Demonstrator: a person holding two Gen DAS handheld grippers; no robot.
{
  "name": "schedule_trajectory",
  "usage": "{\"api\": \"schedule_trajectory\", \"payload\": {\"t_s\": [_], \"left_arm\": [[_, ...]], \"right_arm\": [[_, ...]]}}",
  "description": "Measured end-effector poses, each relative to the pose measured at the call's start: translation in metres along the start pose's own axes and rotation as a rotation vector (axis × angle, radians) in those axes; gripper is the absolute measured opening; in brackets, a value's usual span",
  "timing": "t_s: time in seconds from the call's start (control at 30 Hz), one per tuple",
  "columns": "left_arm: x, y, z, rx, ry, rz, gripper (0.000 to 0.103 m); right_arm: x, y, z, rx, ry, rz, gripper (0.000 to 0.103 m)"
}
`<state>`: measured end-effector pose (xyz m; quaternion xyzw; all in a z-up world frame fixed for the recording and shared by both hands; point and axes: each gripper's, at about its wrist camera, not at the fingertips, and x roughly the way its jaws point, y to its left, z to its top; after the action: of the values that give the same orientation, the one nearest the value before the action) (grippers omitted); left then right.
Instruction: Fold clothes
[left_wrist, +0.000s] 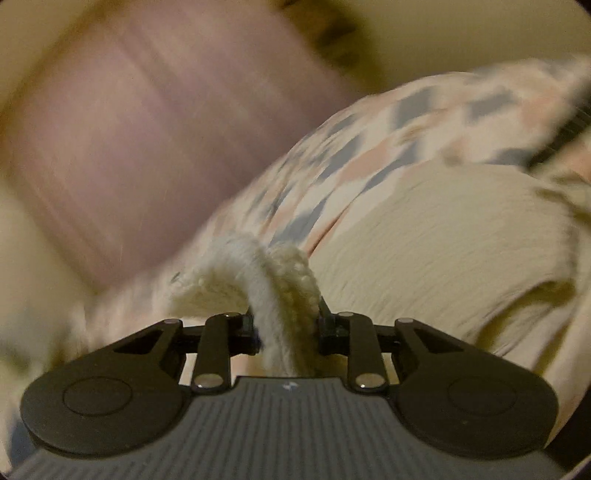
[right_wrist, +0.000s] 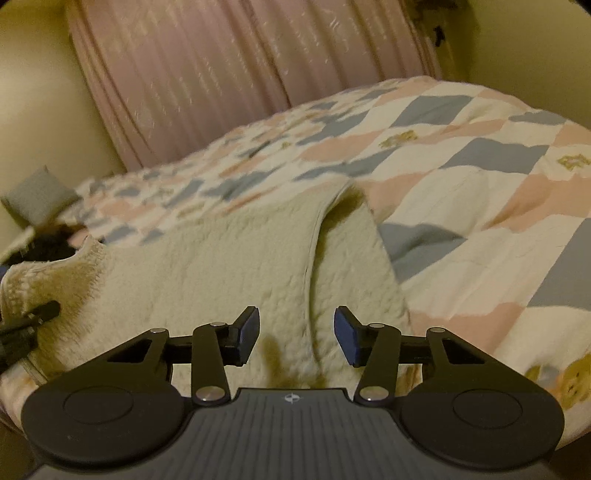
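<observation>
A cream fleecy garment (right_wrist: 207, 266) lies spread on the bed, with a fold ridge running up its middle. My right gripper (right_wrist: 297, 332) hovers just over its near part; its blue pads (right_wrist: 250, 328) stand apart and nothing is pinched between them. My left gripper (left_wrist: 286, 325) is shut on a thick knitted edge of the same cream garment (left_wrist: 443, 251), and the cloth bunches up out of its jaws. The left wrist view is tilted and blurred. At the far left of the right wrist view, a black gripper finger (right_wrist: 42, 310) sits at the garment's hem.
The garment rests on a patchwork quilt (right_wrist: 461, 177) of pink, blue and cream squares. A pink pleated curtain (right_wrist: 229, 74) hangs behind the bed. A small grey block (right_wrist: 37, 195) and a dark object (right_wrist: 51, 247) lie by the quilt's left edge.
</observation>
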<state>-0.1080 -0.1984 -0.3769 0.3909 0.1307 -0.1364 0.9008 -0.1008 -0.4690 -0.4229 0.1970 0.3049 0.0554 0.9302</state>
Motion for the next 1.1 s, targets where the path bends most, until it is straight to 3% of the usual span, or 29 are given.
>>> {"api": "schedule_trajectory", "payload": {"t_s": [0.13,0.2,0.27,0.37,0.6,0.63,0.7,0.77,0.87,0.9,0.97,1.1], "left_arm": [[-0.009,-0.047,0.019,0.180,-0.139,-0.103,0.022],[-0.009,-0.062,0.020,0.211,-0.156,-0.152,0.022],[-0.007,-0.074,0.018,0.242,-0.156,-0.181,0.022],[-0.004,-0.083,0.015,0.267,-0.152,-0.207,0.022],[0.004,-0.089,0.011,0.290,-0.155,-0.207,0.023],[0.004,-0.090,0.011,0.294,-0.157,-0.209,0.024],[0.001,-0.087,0.011,0.286,-0.164,-0.232,0.027],[-0.010,-0.065,0.013,0.189,-0.178,-0.362,0.027],[-0.022,-0.007,0.012,-0.069,-0.241,-0.637,0.025],[-0.023,0.009,0.011,-0.131,-0.254,-0.659,0.025],[-0.013,0.037,0.011,-0.238,-0.246,-0.623,0.026],[0.038,0.063,0.022,-0.342,-0.132,-0.454,0.023]], "right_arm": [[-0.003,-0.024,0.020,0.136,-0.010,0.126,0.053],[0.005,-0.039,0.029,0.266,0.015,0.267,0.071],[0.022,-0.051,0.036,0.415,0.068,0.447,0.101],[0.052,-0.052,0.043,0.574,0.144,0.632,0.103],[0.114,-0.017,0.066,0.540,0.300,0.632,0.103],[0.119,-0.010,0.070,0.519,0.318,0.622,0.100],[0.129,0.002,0.076,0.462,0.356,0.603,0.071],[0.133,0.007,0.080,0.420,0.367,0.584,0.022],[0.133,0.005,0.085,0.366,0.349,0.499,0.019],[0.133,-0.002,0.085,0.374,0.343,0.475,0.019],[0.132,-0.016,0.083,0.410,0.341,0.442,0.018],[0.122,-0.030,0.084,0.440,0.315,0.421,0.017]]}}
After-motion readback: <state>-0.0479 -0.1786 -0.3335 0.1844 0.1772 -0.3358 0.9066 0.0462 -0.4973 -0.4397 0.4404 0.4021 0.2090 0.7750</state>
